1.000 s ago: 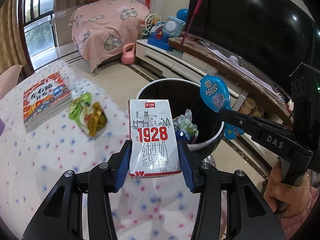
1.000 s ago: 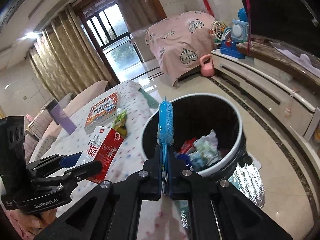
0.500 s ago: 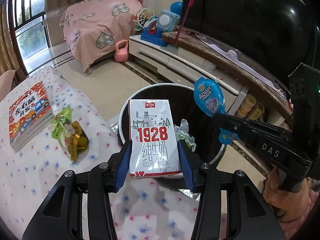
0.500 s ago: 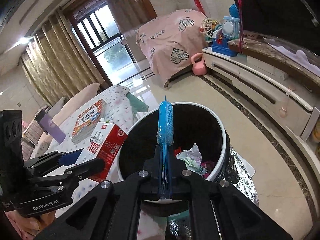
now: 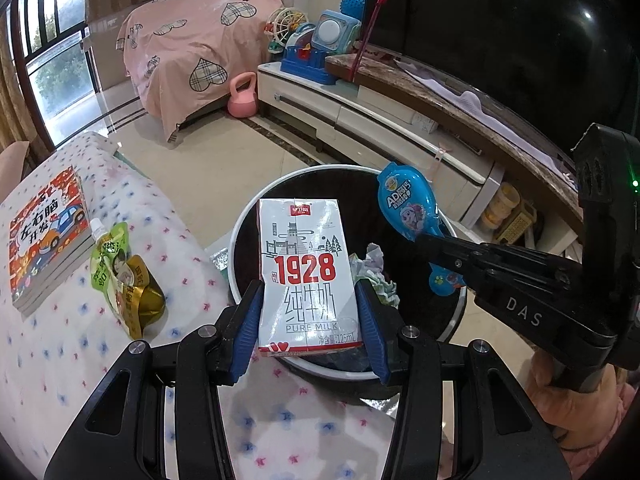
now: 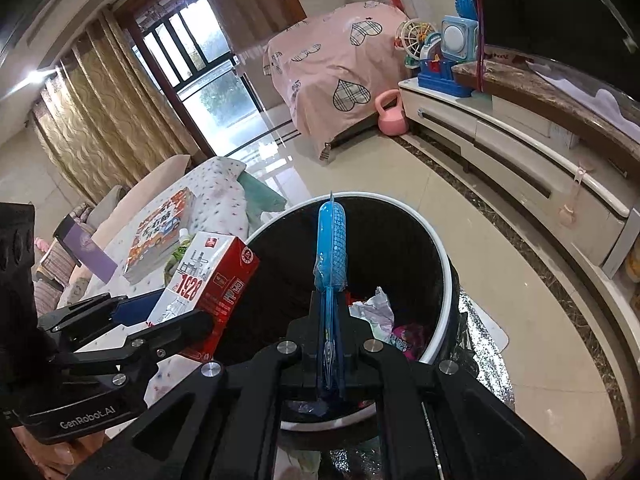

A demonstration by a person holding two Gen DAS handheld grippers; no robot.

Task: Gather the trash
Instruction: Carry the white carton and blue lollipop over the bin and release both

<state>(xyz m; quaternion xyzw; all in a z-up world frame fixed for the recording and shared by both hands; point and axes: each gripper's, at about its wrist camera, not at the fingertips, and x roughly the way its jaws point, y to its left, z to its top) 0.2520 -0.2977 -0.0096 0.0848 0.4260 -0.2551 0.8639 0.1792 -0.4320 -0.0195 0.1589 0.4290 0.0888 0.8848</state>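
Left wrist view: my left gripper (image 5: 308, 320) clamped on the milk carton (image 5: 306, 276), long axis upright, held over the near rim of the trash bin (image 5: 452, 320), whose mouth lies just ahead and below. Right wrist view: my right gripper (image 6: 330, 344) pinched tight on the flat blue wrapper (image 6: 331, 248), edge-on, directly above the bin's opening; this hand is nearer the centre.

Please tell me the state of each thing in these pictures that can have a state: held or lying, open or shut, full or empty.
Left gripper: shut on the milk carton.
Milk carton: held upright above the bin's near rim.
Right gripper: shut on the blue wrapper.
Blue wrapper: held on edge over the bin.
Bin: open, partly filled with crumpled trash.
Green pouch: lying on the dotted cloth.
Book: closed, lying flat.
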